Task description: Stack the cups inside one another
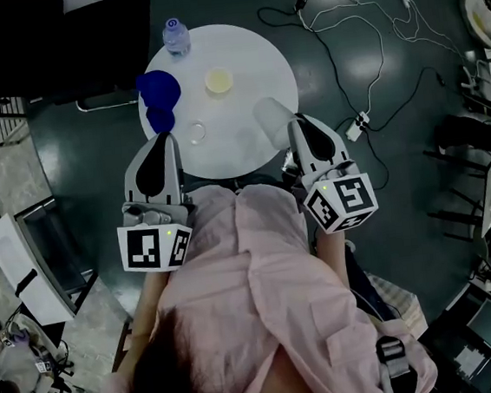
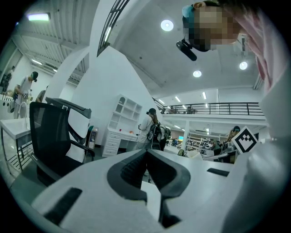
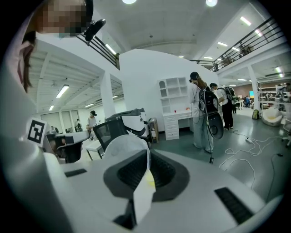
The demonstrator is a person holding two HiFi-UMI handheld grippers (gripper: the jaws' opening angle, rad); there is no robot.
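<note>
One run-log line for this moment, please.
right gripper shut on white cup wall | left gripper shut, empty | yellow cup, blue cup on table

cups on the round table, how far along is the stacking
Nothing looks nested yet: the yellow cup and the clear cup stand apart on the white table; whether the blue cups are joined I cannot tell. In hand: the right hand-held gripper is shut on the wall of the white cup; the left hand-held gripper is shut and empty. Left: all the nesting.
</note>
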